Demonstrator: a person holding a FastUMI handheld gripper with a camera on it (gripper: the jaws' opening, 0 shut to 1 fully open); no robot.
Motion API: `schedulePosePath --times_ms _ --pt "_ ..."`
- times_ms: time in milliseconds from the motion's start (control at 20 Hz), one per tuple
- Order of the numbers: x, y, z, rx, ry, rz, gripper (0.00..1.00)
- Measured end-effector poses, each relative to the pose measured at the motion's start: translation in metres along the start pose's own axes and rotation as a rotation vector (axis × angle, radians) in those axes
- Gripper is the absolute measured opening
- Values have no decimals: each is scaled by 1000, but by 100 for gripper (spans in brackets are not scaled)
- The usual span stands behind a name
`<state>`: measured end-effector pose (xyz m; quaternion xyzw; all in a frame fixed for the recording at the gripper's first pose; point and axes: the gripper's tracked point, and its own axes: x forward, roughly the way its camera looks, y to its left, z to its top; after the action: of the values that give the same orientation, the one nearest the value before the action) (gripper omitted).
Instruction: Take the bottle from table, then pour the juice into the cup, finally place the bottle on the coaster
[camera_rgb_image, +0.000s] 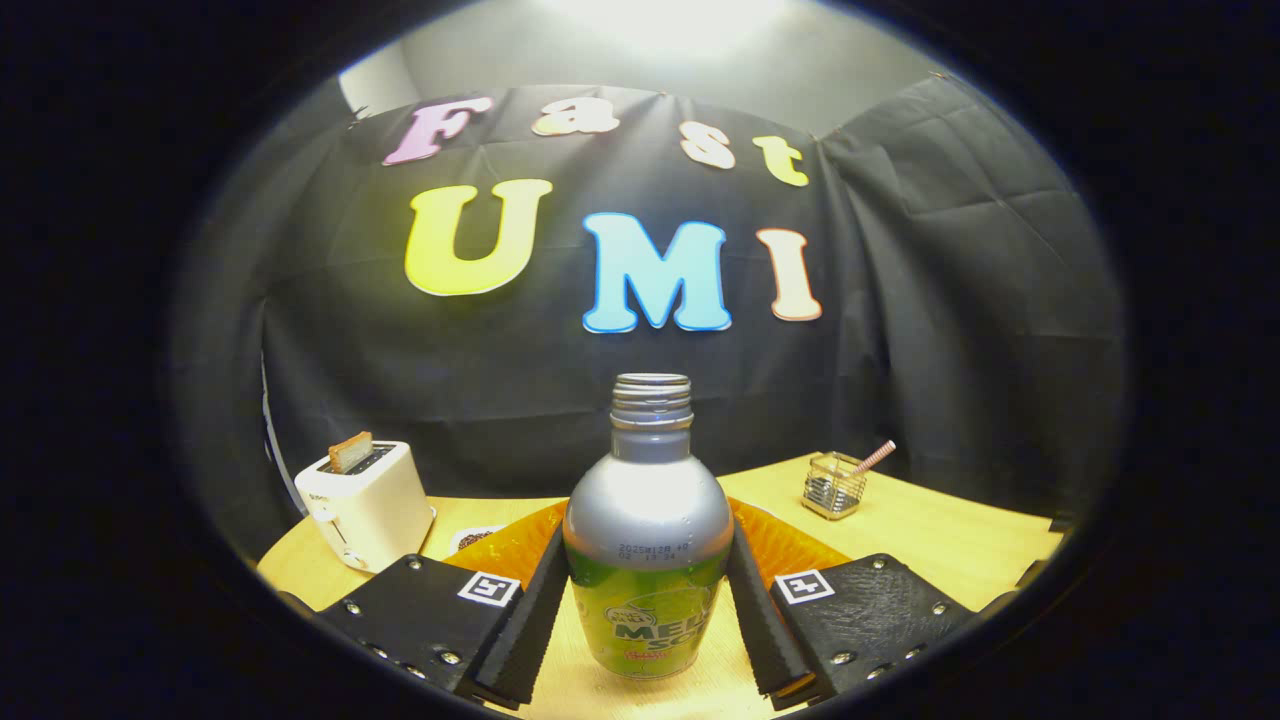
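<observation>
Between the gripper (648, 610) fingers stood a silver aluminium bottle (648, 540) with a green label, uncapped. Both fingers pressed its sides, clamping it above the wooden table (940, 540).

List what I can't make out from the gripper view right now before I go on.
- Coaster: the orange piece behind the bottle may be it; the bottle and gripper fingers cover most of it.
- Bottle base: whether it is lifted or on the table is unclear.
- Small dish beside the toaster: partly hidden by a finger, contents too small.
- Glass holder with a straw: contents too small.
</observation>
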<state>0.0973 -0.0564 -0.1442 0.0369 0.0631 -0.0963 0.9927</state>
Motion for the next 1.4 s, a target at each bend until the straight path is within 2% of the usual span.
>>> schedulePosePath --times_ms 300,650,1050,1400 --pt "9 2 -2 -26 -18 61 78" --pt "29 10 -29 -43 -8 110 78" --pt "50 -4 -57 -72 10 81 78" --pt "58 1 -98 -102 61 99 78"
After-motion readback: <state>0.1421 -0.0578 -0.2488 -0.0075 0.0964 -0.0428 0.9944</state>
